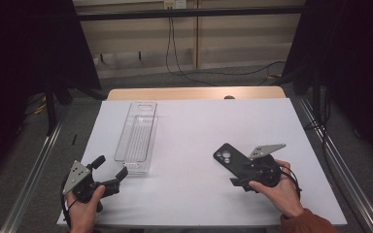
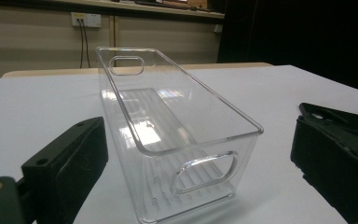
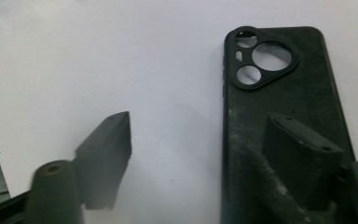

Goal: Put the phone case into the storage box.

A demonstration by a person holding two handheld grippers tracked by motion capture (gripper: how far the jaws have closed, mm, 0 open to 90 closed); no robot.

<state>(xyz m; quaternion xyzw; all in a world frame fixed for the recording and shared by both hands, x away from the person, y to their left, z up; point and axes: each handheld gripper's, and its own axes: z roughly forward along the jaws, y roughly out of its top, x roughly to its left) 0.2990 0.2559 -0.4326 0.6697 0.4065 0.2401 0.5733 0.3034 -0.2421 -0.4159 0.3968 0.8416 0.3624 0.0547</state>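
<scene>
Phone case (image 3: 284, 121) right of frame, no legible print. Right gripper (image 3: 205, 140) wide open, one jaw over case. Left gripper (image 2: 200, 158) open, straddling clear bin (image 2: 168, 116), not gripping.

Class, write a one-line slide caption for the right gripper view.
Open right tool over a black phone case lying on white paper.

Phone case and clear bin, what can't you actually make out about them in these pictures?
- Phone case: its lower end is cut off by the bottom edge of the right gripper view, and one arm of the right tongs covers part of it.
- High view: the same tongs hide the case's near end.
- Clear bin: its near bottom corner runs off the bottom edge of the left gripper view.
- Left tongs: both arms are cut off there.
</scene>
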